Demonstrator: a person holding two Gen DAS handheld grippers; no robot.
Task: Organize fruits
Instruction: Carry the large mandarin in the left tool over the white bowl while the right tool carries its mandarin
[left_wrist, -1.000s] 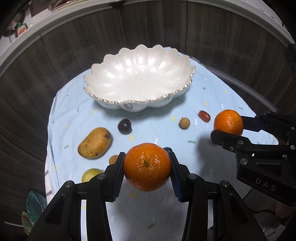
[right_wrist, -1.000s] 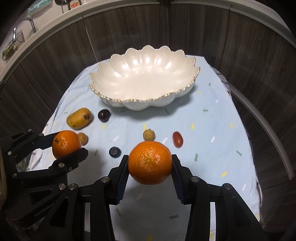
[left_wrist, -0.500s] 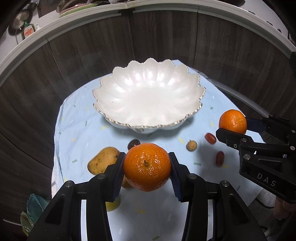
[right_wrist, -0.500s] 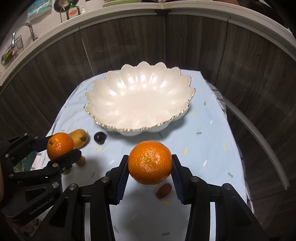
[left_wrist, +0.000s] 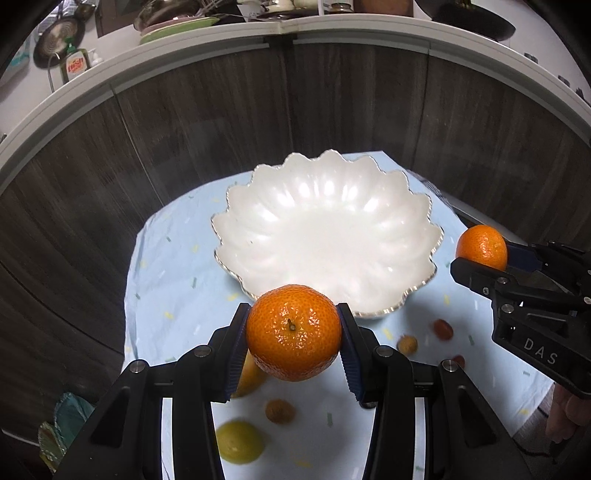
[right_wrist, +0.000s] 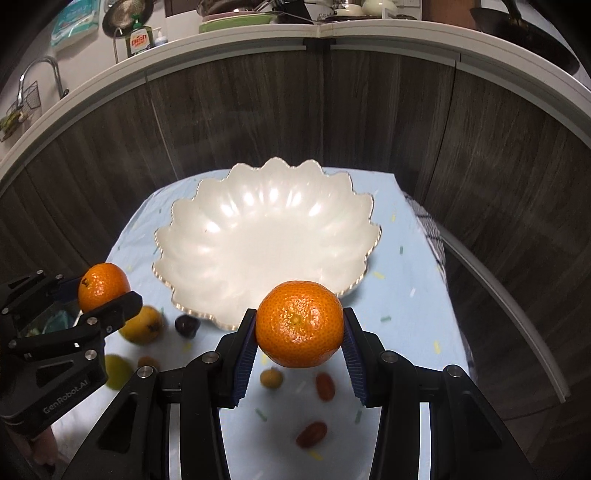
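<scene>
With my left gripper (left_wrist: 293, 334) and right gripper (right_wrist: 300, 325) each clenched on an orange, I'd carry both low over the empty white bowl (left_wrist: 413, 218) before releasing gently.

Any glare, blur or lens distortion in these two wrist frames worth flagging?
Left wrist view: bright glare patches inside the white scalloped bowl; small fruits on the pale blue cloth look smeared; the counter edge bows from the fisheye. Right wrist view: same bowl glare, loose fruits soft, while the tool-held orange mandarin stays sharp.

Dim fisheye views, bowl (left_wrist: 325, 236) glare, blurred fruit.
</scene>
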